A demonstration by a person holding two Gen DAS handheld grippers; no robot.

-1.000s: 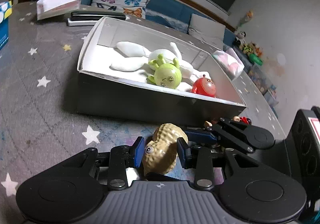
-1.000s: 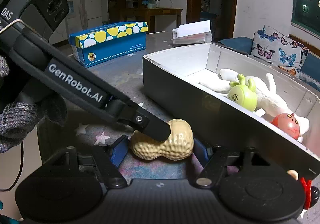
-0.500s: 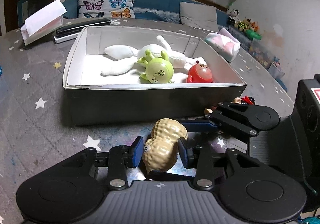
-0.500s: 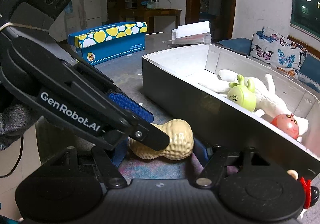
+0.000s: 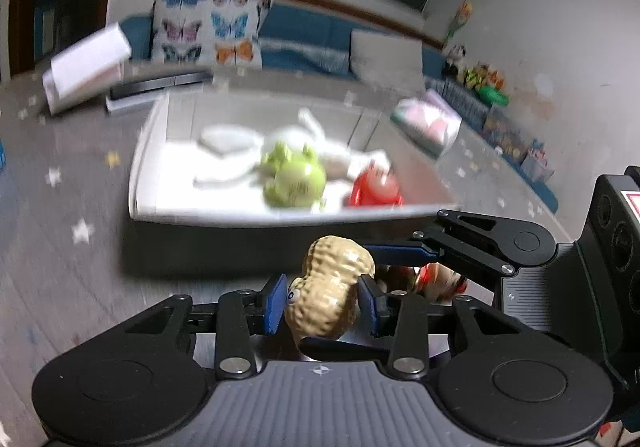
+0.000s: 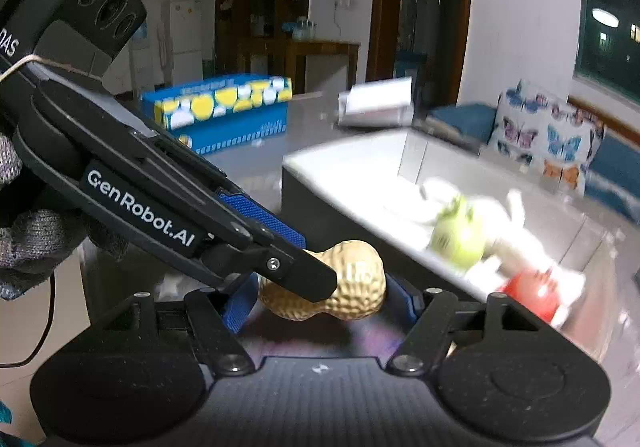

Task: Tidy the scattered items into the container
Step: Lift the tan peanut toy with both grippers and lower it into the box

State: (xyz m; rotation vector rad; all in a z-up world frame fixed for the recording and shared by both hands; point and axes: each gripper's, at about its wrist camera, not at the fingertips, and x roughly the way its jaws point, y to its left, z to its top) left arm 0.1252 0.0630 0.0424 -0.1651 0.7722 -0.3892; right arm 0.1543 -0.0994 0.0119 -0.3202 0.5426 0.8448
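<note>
Left wrist: peanut toy (image 5: 334, 289) clamped, long axis fwd-right

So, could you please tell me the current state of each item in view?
box: open, holding toys.
peanut toy: gripped, outside the box.
left gripper: jaws shut on peanut toy.
right gripper: jaws bracket peanut toy, contact unclear.
green toy: lying in box.
red toy: lying in box.
white plush: lying in box.

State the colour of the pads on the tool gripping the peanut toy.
Blue pads, clearest in the left wrist view, either side of the tan peanut toy.
</note>
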